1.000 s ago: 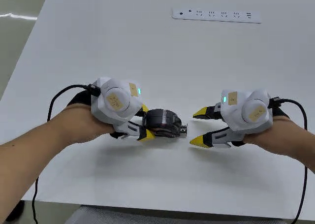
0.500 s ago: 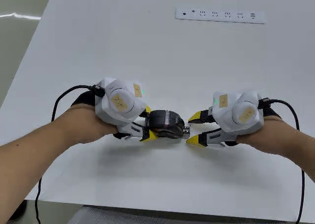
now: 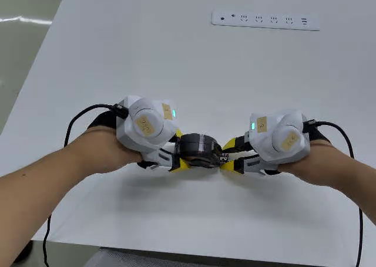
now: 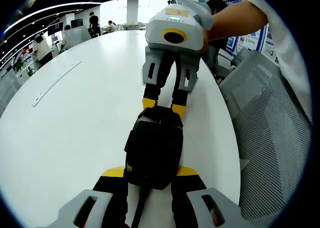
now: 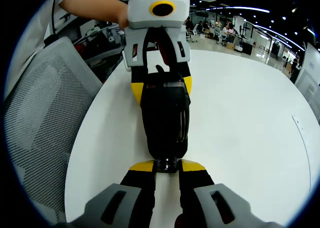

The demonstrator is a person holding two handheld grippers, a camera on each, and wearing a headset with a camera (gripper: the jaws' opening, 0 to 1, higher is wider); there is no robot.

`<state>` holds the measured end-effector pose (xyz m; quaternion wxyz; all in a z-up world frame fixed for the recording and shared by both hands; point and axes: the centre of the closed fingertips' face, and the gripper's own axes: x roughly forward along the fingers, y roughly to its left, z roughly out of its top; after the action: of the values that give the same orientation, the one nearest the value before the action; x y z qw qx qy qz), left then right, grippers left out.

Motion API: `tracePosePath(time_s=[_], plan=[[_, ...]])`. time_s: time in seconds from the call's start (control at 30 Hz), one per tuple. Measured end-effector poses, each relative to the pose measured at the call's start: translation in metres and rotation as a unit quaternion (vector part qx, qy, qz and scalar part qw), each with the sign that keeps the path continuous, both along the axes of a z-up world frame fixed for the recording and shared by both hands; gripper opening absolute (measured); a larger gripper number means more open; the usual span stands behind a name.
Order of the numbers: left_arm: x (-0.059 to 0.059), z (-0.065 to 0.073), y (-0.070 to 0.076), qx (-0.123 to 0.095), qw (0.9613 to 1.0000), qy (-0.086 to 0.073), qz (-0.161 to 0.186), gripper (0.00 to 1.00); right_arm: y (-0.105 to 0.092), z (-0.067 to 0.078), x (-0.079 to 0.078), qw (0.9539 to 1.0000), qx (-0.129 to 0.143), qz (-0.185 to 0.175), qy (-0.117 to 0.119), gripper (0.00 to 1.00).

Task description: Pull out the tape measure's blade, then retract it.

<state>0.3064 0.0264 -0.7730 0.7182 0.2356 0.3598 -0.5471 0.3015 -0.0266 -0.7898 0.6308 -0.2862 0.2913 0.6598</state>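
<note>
My left claw (image 3: pixel 178 151) is clenched on the tape measure (image 3: pixel 200 150), one yellow-tipped jaw on each side of its black case. In the left gripper view the case (image 4: pixel 154 148) sits squarely between my jaws (image 4: pixel 152 171) and points away from me, toward my right claw (image 4: pixel 164 106).

The tape measure is at the near part of the white table (image 3: pixel 176 61), midway between my two hands. I cannot tell whether it rests on the table or is held just above it.

My right claw (image 3: pixel 228 155) meets the case head-on from the right. In the right gripper view its yellow tips (image 5: pixel 167 166) are drawn in close on either side of the small metal end at the mouth of the case (image 5: pixel 166 120). Whether they actually pinch it I cannot tell. My left claw (image 5: pixel 162 87) grips the far end of the case in that view.

A white power strip (image 3: pixel 265 19) lies well apart, at the far right of the table. A grey mesh chair (image 4: pixel 270 138) stands beside the table's near edge
</note>
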Motion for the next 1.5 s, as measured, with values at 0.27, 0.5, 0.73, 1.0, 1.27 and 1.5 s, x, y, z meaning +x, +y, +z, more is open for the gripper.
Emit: tracePosePath(time_s=[0.27, 0.5, 0.73, 1.0, 1.27, 1.5], plan=[[0.0004, -0.0021, -0.0006, 0.006, 0.9999, -0.006, -0.007, 0.30, 0.0007, -0.0011, 0.0000, 0.9998, -0.004, 0.012, -0.015, 0.12], [0.0003, -0.0031, 0.0000, 0.011, 0.9998, -0.010, -0.012, 0.29, 0.0011, -0.0007, -0.0006, 0.9997, -0.005, 0.016, -0.019, 0.11], [0.0001, -0.0036, 0.0004, 0.010, 0.9997, -0.018, -0.013, 0.28, 0.0004, -0.0009, -0.0010, 0.9996, -0.011, 0.015, -0.022, 0.10], [-0.0001, -0.0046, 0.0010, 0.016, 0.9997, -0.014, -0.012, 0.28, -0.0019, 0.0003, -0.0013, 0.9995, -0.014, 0.016, -0.023, 0.08], [0.0006, -0.0052, 0.0039, 0.020, 0.9997, -0.014, -0.010, 0.28, -0.0022, 0.0043, 0.0009, 0.9995, -0.009, 0.015, -0.027, 0.08], [0.0009, -0.0050, 0.0050, 0.021, 0.9997, -0.012, -0.008, 0.28, -0.0064, 0.0059, 0.0032, 0.9995, -0.010, 0.013, -0.028, 0.08]])
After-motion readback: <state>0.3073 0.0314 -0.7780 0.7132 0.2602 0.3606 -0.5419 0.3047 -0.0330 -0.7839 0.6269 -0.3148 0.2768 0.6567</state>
